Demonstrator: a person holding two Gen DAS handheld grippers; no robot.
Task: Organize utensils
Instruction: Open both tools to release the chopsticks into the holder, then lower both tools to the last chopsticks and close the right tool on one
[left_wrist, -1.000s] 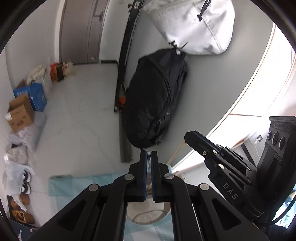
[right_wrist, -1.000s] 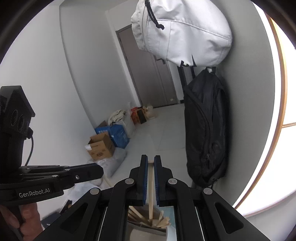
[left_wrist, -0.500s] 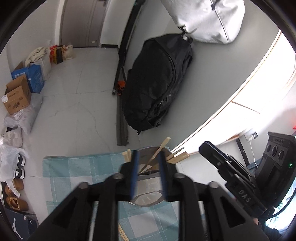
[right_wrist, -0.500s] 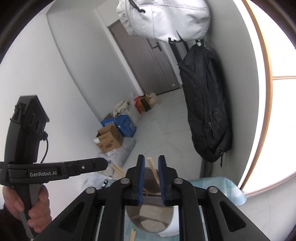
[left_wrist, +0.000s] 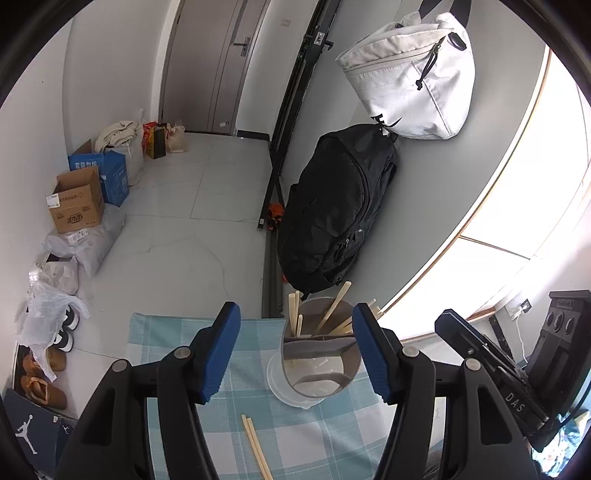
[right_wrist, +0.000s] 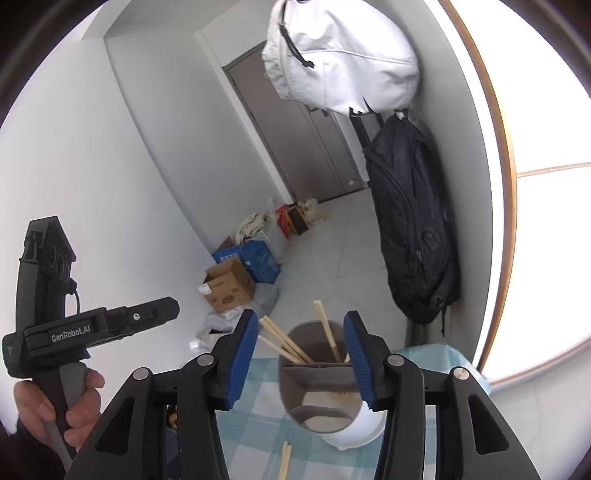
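A grey utensil holder with inner dividers stands on a blue checked cloth. Several wooden chopsticks lean in its far compartments. It also shows in the right wrist view with chopsticks sticking out. A loose pair of chopsticks lies on the cloth in front of it, also seen in the right wrist view. My left gripper is open and empty above the cloth. My right gripper is open and empty, its jaws either side of the holder.
A white round dish sits under or behind the holder. A black backpack and a white bag hang on the wall beyond the table. Boxes and bags lie on the floor at left.
Both grippers have opened from shut. Both views have tilted down, so the holder, cloth and loose chopsticks have come into view. The chopstick between my right jaws earlier now stands in the holder.
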